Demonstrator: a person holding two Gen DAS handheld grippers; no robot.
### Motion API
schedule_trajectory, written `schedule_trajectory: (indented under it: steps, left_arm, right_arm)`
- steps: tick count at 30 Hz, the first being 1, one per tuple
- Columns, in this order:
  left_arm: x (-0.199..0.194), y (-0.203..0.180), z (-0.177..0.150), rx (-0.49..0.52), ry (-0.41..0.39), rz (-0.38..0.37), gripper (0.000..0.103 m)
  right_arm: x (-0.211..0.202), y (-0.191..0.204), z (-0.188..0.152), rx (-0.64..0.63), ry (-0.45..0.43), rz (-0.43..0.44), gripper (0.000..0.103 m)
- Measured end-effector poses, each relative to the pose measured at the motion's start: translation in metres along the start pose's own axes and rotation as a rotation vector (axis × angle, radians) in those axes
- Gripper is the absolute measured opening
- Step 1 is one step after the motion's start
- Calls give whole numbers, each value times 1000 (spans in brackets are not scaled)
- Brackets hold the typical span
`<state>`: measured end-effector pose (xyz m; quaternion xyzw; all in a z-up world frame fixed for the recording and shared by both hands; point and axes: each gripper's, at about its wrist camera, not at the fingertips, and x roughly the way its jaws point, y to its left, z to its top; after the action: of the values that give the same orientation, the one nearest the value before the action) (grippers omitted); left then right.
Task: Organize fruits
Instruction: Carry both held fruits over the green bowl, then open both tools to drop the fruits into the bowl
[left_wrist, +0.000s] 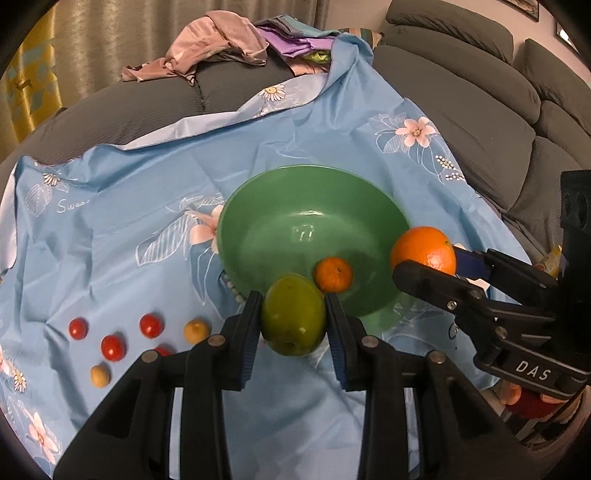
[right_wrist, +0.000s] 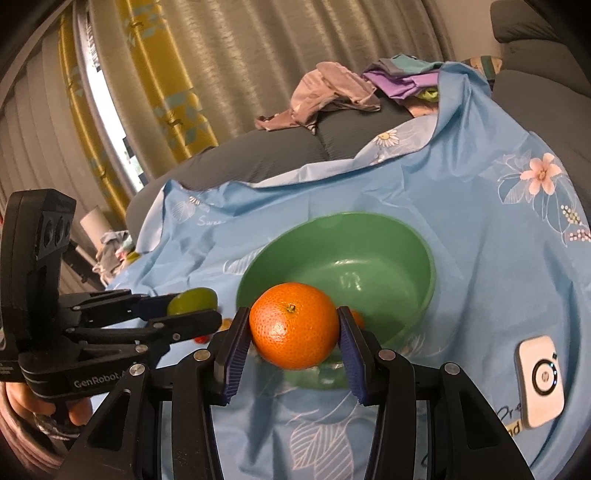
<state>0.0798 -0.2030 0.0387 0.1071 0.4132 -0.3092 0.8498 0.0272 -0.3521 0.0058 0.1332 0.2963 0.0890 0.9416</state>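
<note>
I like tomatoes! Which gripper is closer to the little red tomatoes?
Left. The left gripper hangs just beside the tomatoes; the right gripper is beyond the bowl.

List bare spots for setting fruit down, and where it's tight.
Free: most of the bowl, holding only a small orange; the cloth left of and beyond the bowl; the cloth between bowl and white device. Crowded: the tomatoes and yellow fruits front left.

We see the left gripper (left_wrist: 293, 321) clamping a green fruit (left_wrist: 293, 319) before the green bowl (left_wrist: 280, 206), a small mandarin (left_wrist: 332, 274) inside.
</note>
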Motion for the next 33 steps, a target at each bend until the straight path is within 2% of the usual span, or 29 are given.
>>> schedule_trajectory:
  steps: [8,16,33]
  left_arm:
    - [23,0,10,8,20,4,34]
    - [43,3,15,14,50,24,34]
    - [55,3,14,42,75,59,34]
  right_arm:
    - [18,-12,5,4,20,-20,48]
    - [32,-14,8,-32,58,-75,48]
    - [42,-19,5,-39,126,-123,48]
